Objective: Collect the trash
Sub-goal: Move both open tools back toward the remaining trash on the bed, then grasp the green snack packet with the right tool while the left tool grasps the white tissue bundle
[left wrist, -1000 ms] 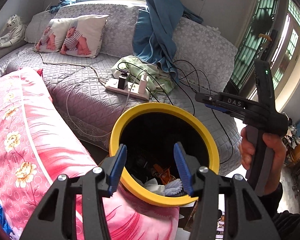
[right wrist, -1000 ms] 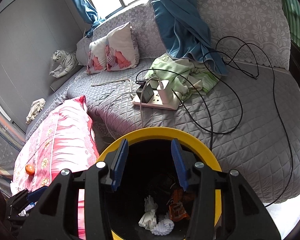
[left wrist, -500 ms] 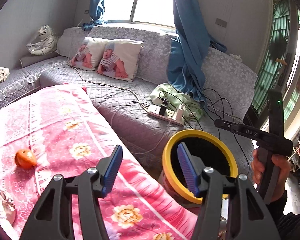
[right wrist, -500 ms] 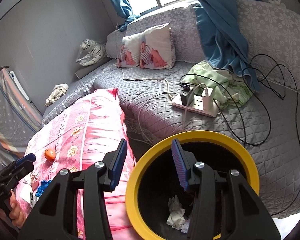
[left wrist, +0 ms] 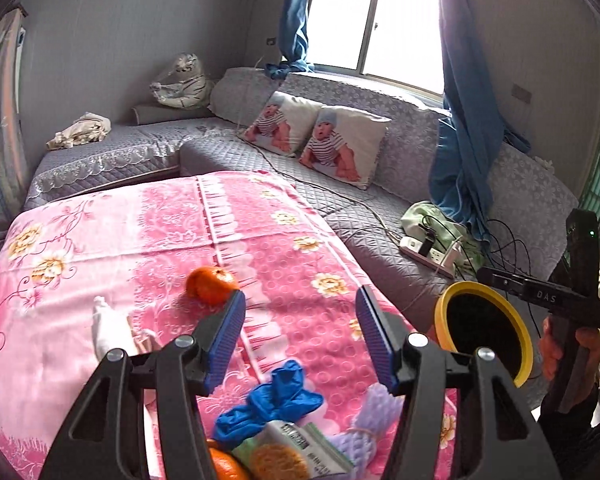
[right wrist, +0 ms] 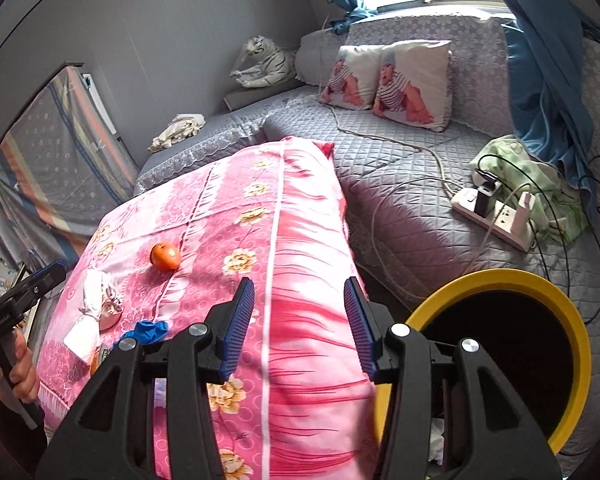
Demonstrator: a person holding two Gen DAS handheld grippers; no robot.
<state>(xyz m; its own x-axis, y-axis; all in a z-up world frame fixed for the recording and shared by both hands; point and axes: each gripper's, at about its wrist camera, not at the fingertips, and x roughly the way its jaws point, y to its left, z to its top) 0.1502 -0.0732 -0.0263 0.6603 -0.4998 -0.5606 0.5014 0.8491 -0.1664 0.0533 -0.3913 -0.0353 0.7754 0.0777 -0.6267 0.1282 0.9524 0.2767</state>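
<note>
My left gripper [left wrist: 300, 334] is open and empty above the pink floral cloth [left wrist: 140, 232]. Under it lie a crumpled blue glove [left wrist: 272, 400], a green and white packet [left wrist: 296, 452], a purple foam net [left wrist: 370, 420], white tissue [left wrist: 108, 332] and an orange [left wrist: 211, 284]. The yellow-rimmed bin [left wrist: 484, 332] stands at the right. My right gripper [right wrist: 298, 318] is open and empty over the cloth's edge, left of the bin [right wrist: 540, 288]. The orange [right wrist: 165, 256], tissue [right wrist: 96, 300] and glove [right wrist: 146, 330] show at its left.
A grey quilted sofa [left wrist: 340, 200] runs behind the pink table, with two baby-print pillows [left wrist: 320, 136], a power strip with cables [right wrist: 496, 212], a green cloth [right wrist: 540, 172] and a toy tiger [left wrist: 182, 82]. A second orange [left wrist: 224, 464] lies under the left gripper.
Both grippers have swung left, away from over the bin toward the pink cloth. The left one now faces the litter on the cloth. Both stay open.
</note>
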